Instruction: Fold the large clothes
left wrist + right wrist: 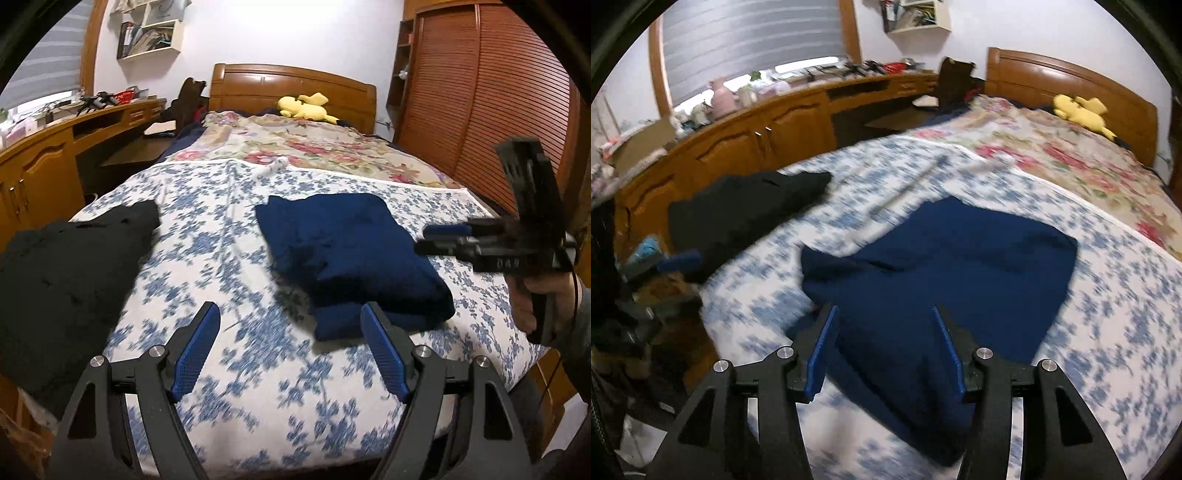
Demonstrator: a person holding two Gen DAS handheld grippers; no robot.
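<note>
Left tool (290,325) wide open, blue pads (195,354) well apart, nothing between them; hovering over the blue-flowered sheet (229,258) of the bed, its right finger just at the near edge of the navy garment (351,254), contact not clear.

Right tool (882,314) about half open, gripping nothing; navy garment (945,266) lying loose beneath and between the pads (822,354), no pinch of cloth visible. From the left wrist view, right tool (439,240) seen side-on at the garment's right edge, held by a hand (535,295).

Navy garment folded into a rough bundle, lying mid-bed on the sheet. Black garment (66,273) heaped at the bed's left edge, well apart from the navy one. Yellow plush (306,107) by the headboard.
</note>
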